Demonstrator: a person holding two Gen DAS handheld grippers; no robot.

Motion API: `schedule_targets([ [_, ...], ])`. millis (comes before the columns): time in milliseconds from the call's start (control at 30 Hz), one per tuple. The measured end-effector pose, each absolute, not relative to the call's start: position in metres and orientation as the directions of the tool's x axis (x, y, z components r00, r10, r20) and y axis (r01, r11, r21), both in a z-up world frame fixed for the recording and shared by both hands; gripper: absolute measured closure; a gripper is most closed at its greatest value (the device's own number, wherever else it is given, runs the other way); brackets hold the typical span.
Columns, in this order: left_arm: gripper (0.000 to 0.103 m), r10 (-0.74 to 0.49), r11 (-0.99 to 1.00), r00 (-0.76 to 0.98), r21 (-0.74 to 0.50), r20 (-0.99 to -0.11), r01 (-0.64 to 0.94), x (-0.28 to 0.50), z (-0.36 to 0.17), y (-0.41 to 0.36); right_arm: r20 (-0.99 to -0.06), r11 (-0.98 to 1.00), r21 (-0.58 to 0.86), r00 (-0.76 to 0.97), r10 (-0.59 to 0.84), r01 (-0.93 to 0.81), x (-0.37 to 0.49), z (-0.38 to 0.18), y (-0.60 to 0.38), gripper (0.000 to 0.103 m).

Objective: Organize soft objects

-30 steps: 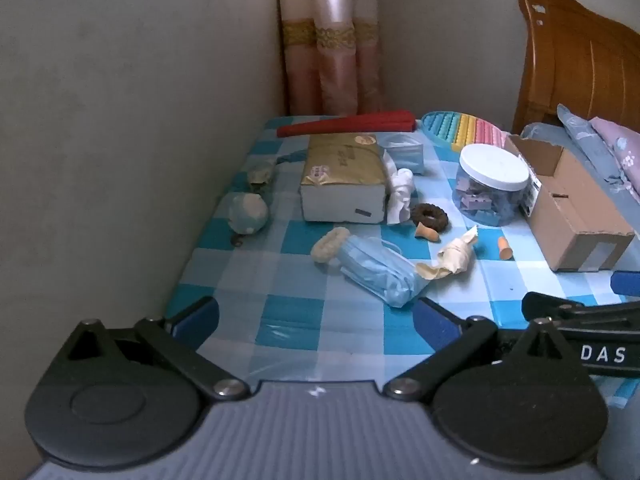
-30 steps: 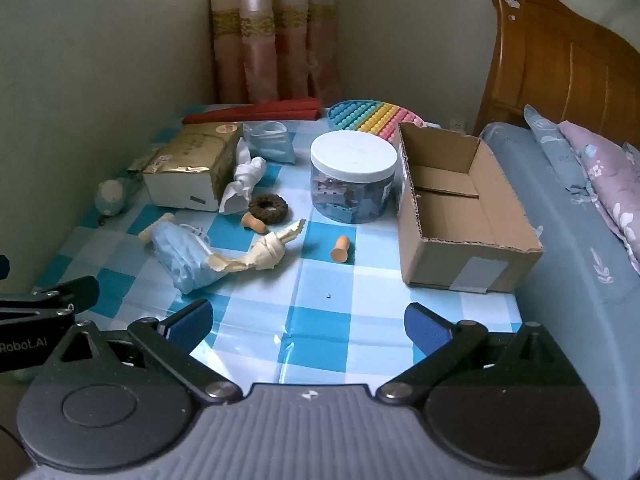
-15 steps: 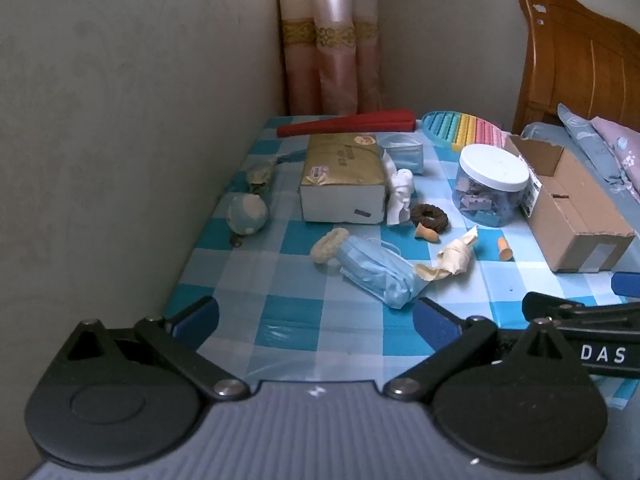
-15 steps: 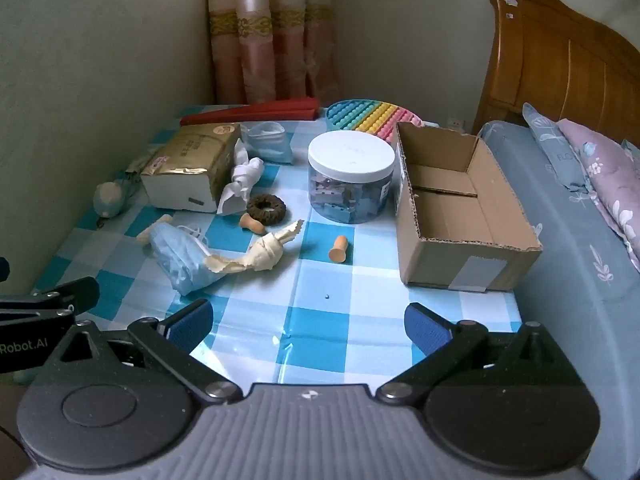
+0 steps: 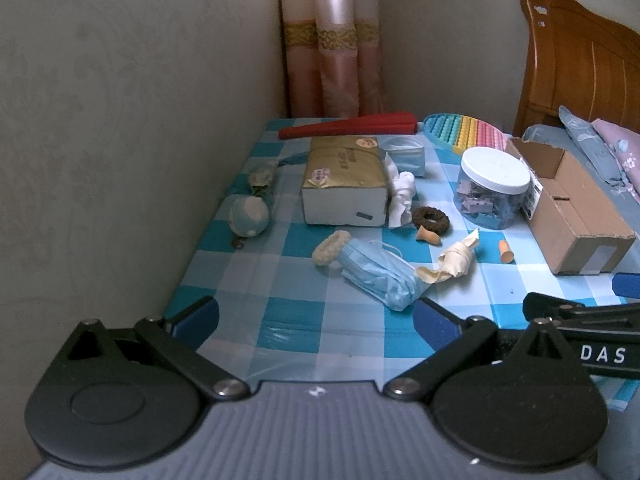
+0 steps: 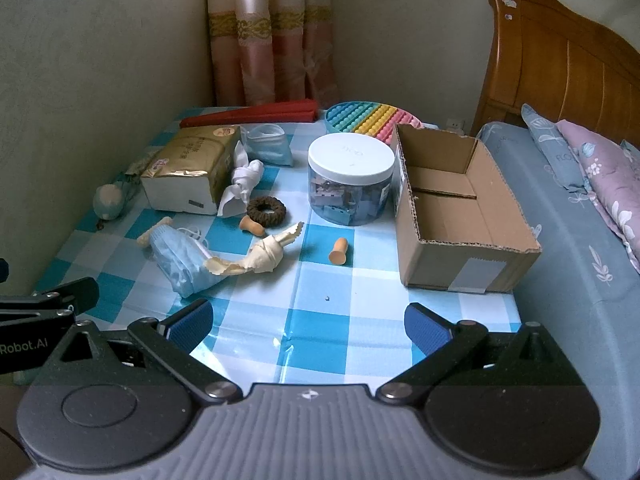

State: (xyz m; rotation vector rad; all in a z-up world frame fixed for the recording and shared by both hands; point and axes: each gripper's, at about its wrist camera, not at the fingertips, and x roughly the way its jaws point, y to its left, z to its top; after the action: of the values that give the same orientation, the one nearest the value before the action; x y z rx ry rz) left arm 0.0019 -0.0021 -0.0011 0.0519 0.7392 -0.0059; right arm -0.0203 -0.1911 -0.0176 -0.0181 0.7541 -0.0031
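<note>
Soft items lie scattered on a blue checked table (image 6: 320,328): a blue face mask (image 6: 182,258) (image 5: 380,272), a cream knotted cloth strip (image 6: 264,254) (image 5: 456,258), a brown hair scrunchie (image 6: 266,210) (image 5: 431,219), a white knotted cloth (image 6: 242,184), two orange earplugs (image 6: 339,251) (image 6: 252,226) and a small plush ball (image 5: 249,216). An open cardboard box (image 6: 456,204) (image 5: 568,208) stands at the right. My left gripper (image 5: 316,320) and right gripper (image 6: 308,322) both hover open and empty over the near table edge.
A gold tissue pack (image 6: 192,168), a white-lidded clear jar (image 6: 351,178), a rainbow pop toy (image 6: 368,118), a red folded fan (image 6: 250,114) and another mask (image 6: 268,146) crowd the back. Wall at the left, bed (image 6: 580,216) with pillows at the right.
The right gripper's view has drifted slightly, shifting the scene a little to the left. The left gripper has barely moved. Nothing on the table was touched.
</note>
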Motion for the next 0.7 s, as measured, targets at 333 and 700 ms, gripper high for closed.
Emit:
schedule_targets([
  [333,0.001,0.011,0.999,0.740,0.042,-0.673,0.023,0.0020,-0.0018,-0.0011,-0.685,1.000,-0.018,0.728,-0.010,-0.003,-0.0201,-0.0174,-0.1915,0.000],
  [700,0.001,0.012,0.999,0.743,0.043,-0.670,0.022,0.0028,-0.0022,-0.0005,-0.681,1.000,-0.025,0.732,-0.015,-0.003,-0.0194,-0.0156,-0.1916,0.000],
])
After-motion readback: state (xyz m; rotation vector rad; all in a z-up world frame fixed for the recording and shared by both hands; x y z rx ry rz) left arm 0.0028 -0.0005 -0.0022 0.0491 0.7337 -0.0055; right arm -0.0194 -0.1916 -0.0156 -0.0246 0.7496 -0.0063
